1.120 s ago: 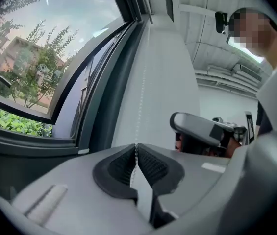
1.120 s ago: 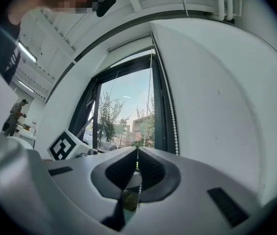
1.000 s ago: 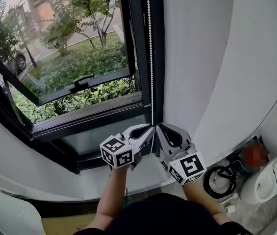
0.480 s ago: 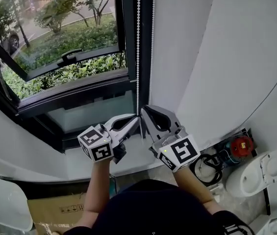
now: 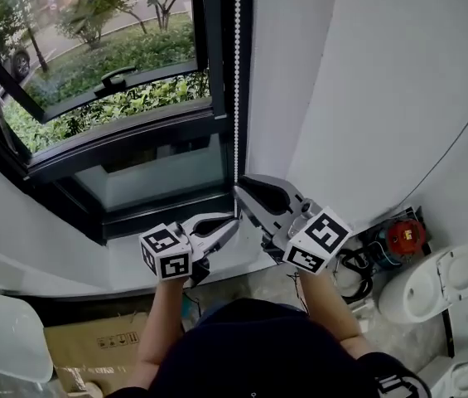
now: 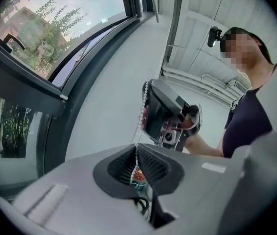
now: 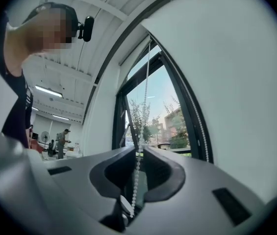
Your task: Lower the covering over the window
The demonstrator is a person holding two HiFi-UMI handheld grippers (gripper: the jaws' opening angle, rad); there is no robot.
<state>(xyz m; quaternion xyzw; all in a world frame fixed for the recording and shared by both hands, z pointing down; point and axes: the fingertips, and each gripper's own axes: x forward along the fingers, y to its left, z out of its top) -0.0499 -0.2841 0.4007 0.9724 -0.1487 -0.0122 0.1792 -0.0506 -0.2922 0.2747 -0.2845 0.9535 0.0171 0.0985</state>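
Observation:
A white bead chain hangs beside the dark window frame; the covering itself is not in view. My left gripper points level at the chain's lower end. In the left gripper view its jaws are shut on the bead chain. My right gripper sits just above and to the right, also seen from the left gripper. In the right gripper view the chain runs up between its jaws, which stand a little apart around it.
An open window sash shows greenery outside. A white wall stands to the right and a white sill below. On the floor are a cardboard box, a white chair, a red object and white fixtures.
My left gripper has dropped lower and toward the person, still shut on the chain. The right gripper has rolled and now sits above the left one.

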